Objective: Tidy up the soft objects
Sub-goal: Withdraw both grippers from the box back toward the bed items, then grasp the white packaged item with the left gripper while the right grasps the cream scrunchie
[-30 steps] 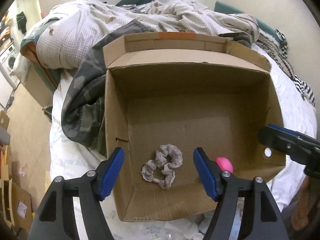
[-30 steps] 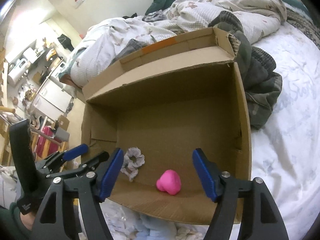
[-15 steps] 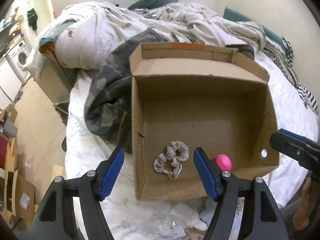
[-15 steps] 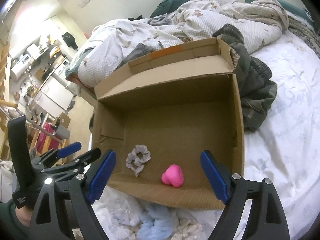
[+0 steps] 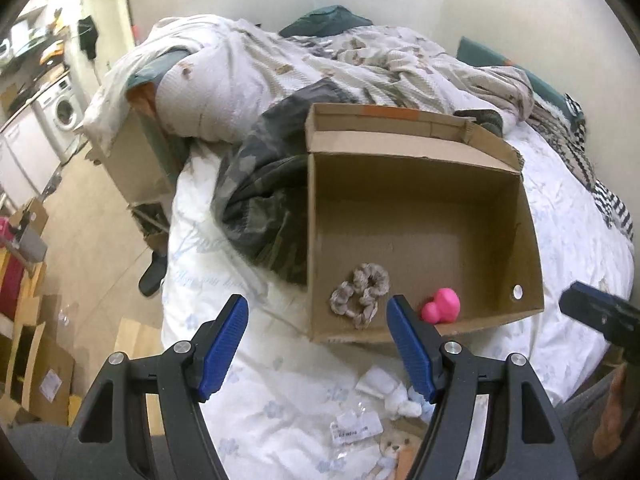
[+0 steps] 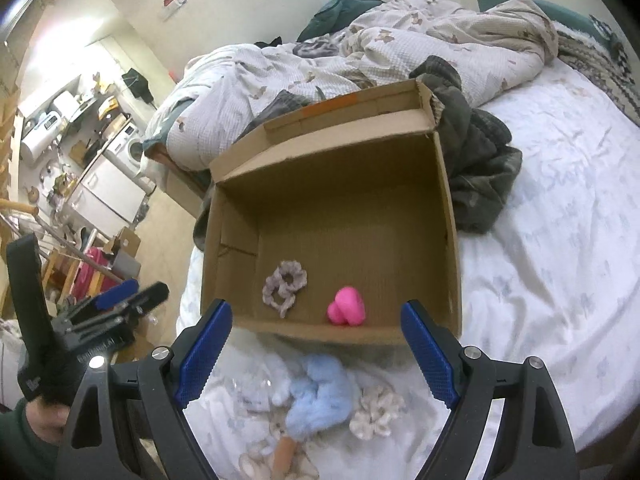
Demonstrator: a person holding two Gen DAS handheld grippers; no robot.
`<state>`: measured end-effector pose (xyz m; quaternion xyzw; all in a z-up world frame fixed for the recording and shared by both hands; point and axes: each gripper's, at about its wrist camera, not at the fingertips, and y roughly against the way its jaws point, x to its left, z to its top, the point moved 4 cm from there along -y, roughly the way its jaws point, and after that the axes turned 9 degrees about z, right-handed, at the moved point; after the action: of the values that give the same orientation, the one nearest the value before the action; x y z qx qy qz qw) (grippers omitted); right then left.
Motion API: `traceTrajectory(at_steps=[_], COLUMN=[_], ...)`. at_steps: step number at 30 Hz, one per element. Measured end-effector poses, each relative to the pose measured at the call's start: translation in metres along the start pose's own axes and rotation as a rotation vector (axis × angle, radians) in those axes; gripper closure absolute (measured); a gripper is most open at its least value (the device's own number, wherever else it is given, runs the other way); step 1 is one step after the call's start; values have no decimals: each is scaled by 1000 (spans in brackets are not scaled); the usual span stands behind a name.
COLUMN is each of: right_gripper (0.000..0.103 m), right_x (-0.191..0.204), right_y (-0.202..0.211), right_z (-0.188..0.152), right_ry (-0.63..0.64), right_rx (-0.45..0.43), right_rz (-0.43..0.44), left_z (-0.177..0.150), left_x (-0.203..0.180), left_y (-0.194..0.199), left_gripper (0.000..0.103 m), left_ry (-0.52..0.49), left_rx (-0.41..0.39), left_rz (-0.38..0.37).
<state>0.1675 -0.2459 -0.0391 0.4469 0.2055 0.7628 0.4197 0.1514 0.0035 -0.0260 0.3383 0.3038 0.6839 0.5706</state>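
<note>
Cardboard fills the centre of the left wrist view: an open box (image 5: 420,216) sits on the white bed sheet (image 5: 192,264) with its flaps folded back, probably so soft things can be dropped in from above. On its floor, near the front wall, lie a grey-beige scrunchie (image 5: 360,294) and, just beside it to the right, a pink squishy toy (image 5: 441,306) — apart, not touching. The left gripper (image 5: 318,344) hangs at the lower middle of the frame with its jaws spread and nothing between them, short of the box's front edge. Lower still lie a white cloth piece (image 5: 394,394) and a small packet with a printed label (image 5: 354,430); its writing is too small to read. Faint pale script shows on the sheet at centre left, not legible. In the right wrist view the same box (image 6: 450,216) holds the scrunchie (image 6: 285,282) and pink toy (image 6: 346,311) at centre. The right gripper (image 6: 316,350) also has its jaws wide apart and empty, poised above what is still outside — a light blue fluffy item (image 6: 320,398) and a cream scrunchie (image 6: 378,410) at the lower middle, the likely next picks. Moulded lettering on the other tool at lower left is blurred.
</note>
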Motion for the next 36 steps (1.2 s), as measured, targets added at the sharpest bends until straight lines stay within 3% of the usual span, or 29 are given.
traceTrajectory(at_steps=[8,19,23,28,31,36], right_gripper=[11,11,11,11,11,11], right_x=[-4,-15,-17,-16,-20,-31], right_y=[5,-2,-8,-10,-13,-16], right_z=[-29,-46,-56,-57,-57,-59], right_ry=[-4,-27,-38,-57,-72,-129], right_rx=[0,16,56,64,74,97], right_rz=[-19,-80,-86,-50,-62,-73], left_z=[-30,-43,-48,-59,-72,-97], left_x=[14,12,26,36,35,6], left_y=[7,-3,-12,-33,-55,-78], left_gripper=[34,34,34,34,34,34], left_ry=[43,41,113,122,145,90], left_rx=[-8,20,78,180,294,436], left_rz=[0,-18,-30,22,-7,-77])
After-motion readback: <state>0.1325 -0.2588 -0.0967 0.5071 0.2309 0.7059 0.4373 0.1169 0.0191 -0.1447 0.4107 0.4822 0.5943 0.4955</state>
